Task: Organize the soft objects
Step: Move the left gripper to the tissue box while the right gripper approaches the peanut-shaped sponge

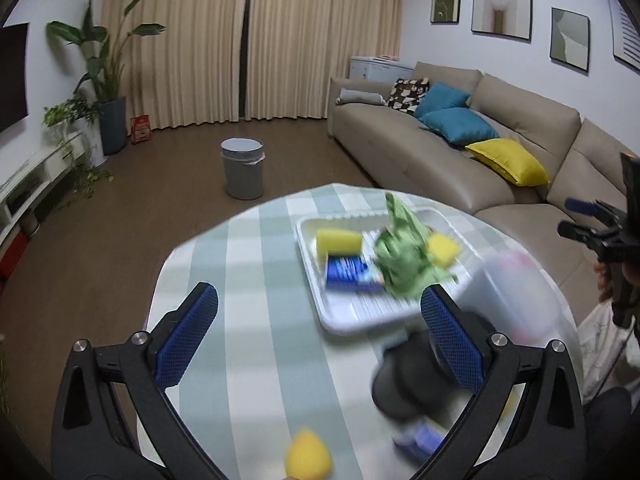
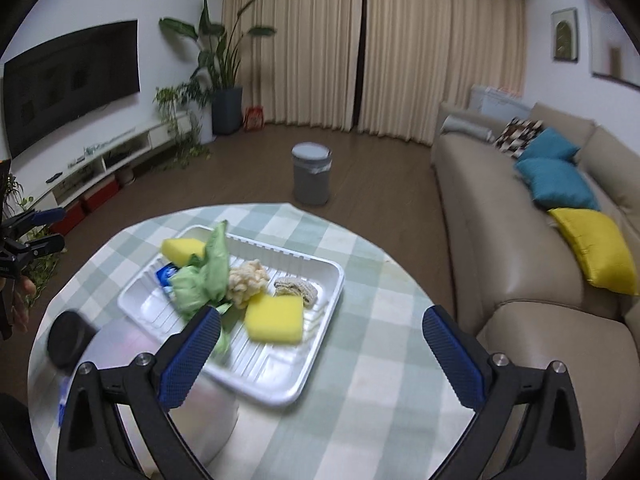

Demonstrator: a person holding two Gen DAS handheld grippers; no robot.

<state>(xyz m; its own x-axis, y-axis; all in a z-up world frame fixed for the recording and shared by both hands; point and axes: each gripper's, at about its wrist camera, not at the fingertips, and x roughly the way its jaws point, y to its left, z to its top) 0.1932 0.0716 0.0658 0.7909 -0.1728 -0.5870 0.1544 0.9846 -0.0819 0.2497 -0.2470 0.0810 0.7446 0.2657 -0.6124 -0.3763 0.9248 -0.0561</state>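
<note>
tray (image 2: 320,276): white, ribbed, on desk | green cloth (image 2: 208,276): crumpled, peak upright, tray's left part | yellow sponges: one (image 2: 182,249) at far-left corner, one (image 2: 275,319) flat mid-tray | cream knit (image 2: 248,278): beside cloth | grey-beige knit piece (image 2: 295,289): right side | blue packet (image 2: 166,274): under cloth

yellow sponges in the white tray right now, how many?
2 visible. One yellow rectangular sponge sits at the far left corner of the white plastic tray; the other lies near its middle front. The crumpled green cloth may hide more.
</note>
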